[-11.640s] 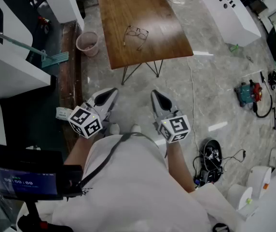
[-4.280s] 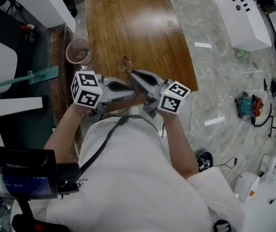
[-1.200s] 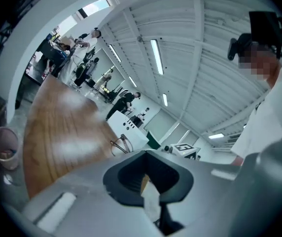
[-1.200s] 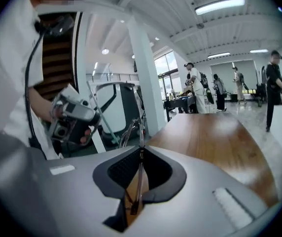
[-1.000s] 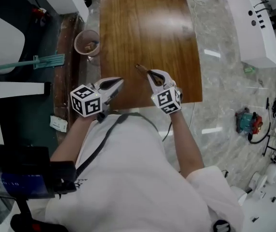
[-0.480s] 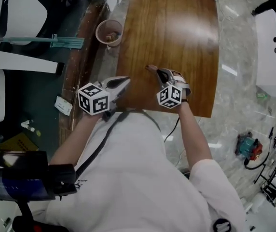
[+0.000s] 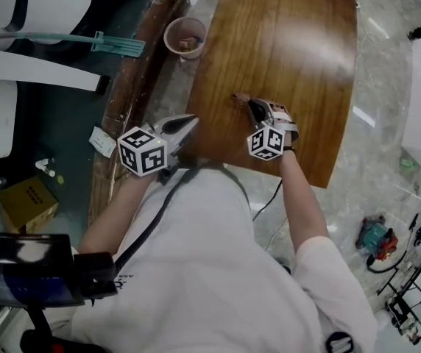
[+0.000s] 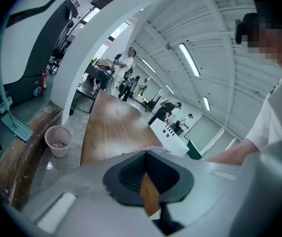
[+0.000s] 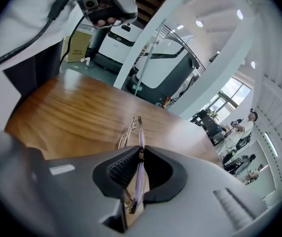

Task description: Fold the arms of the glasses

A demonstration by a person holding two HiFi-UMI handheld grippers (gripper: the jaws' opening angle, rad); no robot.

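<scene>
Your right gripper (image 9: pixel 140 156) is clamped on the glasses (image 9: pixel 136 127): thin wire frame, edge-on, long axis running straight out from the jaws, low over the glossy wood table (image 7: pixel 284 43). Your left gripper (image 7: pixel 190 121) is closed and empty, well left at the near edge. The arms look folded flat, but that is hard to confirm.

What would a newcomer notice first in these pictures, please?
Probably the right tool, shut on the thin-framed glasses at the near end of the long wooden table. Next, the left tool, shut and empty, by the table's left edge, with a pink bin on the floor beyond.
</scene>
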